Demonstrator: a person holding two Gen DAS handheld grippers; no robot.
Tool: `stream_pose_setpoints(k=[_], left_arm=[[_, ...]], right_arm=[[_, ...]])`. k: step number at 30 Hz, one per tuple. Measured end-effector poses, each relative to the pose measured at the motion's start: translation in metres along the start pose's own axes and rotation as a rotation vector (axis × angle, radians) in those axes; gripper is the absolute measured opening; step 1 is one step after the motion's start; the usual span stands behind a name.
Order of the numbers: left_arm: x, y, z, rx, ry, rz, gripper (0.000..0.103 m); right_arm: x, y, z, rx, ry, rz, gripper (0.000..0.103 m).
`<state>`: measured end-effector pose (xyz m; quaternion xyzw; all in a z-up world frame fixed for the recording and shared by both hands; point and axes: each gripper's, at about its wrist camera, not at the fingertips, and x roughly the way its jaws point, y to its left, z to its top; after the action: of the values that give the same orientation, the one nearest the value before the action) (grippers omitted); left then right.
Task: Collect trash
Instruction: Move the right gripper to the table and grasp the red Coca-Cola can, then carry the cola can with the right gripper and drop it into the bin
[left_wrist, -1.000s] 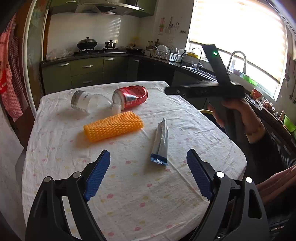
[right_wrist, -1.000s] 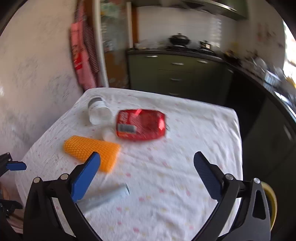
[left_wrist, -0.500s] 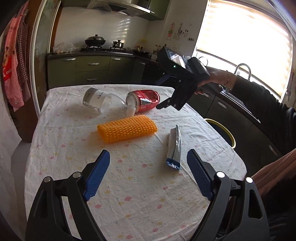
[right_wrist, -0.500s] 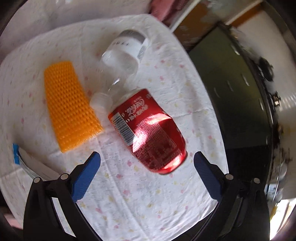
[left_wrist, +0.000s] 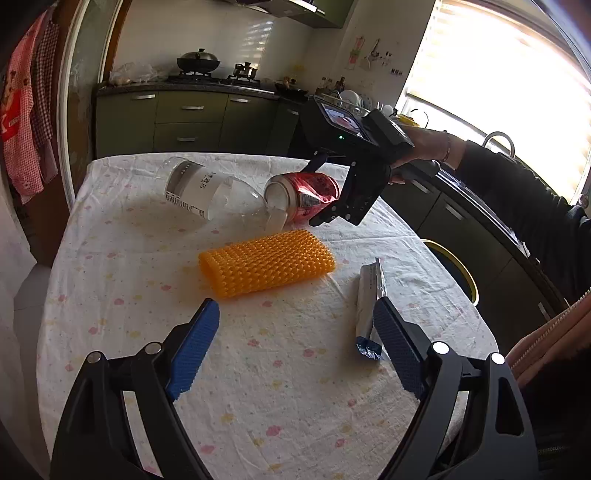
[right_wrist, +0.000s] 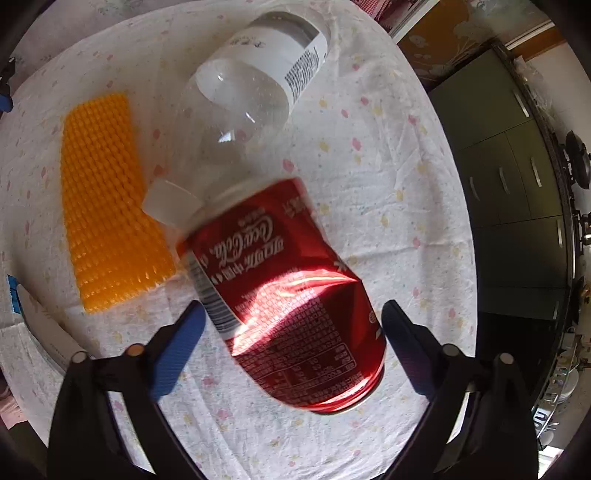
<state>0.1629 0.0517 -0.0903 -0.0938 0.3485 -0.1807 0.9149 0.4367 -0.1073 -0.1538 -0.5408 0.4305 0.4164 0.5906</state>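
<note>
Bottle cap (right_wrist: 170, 198) touching dented can (right_wrist: 291, 295), orange mat (right_wrist: 107, 225) beside

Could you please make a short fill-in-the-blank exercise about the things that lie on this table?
1. The dented can between the right gripper's blue pads is ____ in colour.
2. The studded sleeve on the tablecloth is ____ in colour.
3. The clear bottle lies on its ____.
4. The bottle's white cap touches the ____.

Missing words: red; orange; side; can
</note>
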Motion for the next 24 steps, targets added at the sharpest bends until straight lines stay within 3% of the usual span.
stream_pose_setpoints(k=[10,24], left_arm=[[-0.004,-0.005,-0.005,0.015,-0.004,-0.01,0.084],[-0.034,-0.046,-0.021,0.09,-0.036,-0.056,0.084]], right_arm=[[-0.005,-0.018,-0.028,0.215,-0.042,0.13,0.078],[-0.072,0.014,-0.095,0.393,-0.161,0.061,0.075]])
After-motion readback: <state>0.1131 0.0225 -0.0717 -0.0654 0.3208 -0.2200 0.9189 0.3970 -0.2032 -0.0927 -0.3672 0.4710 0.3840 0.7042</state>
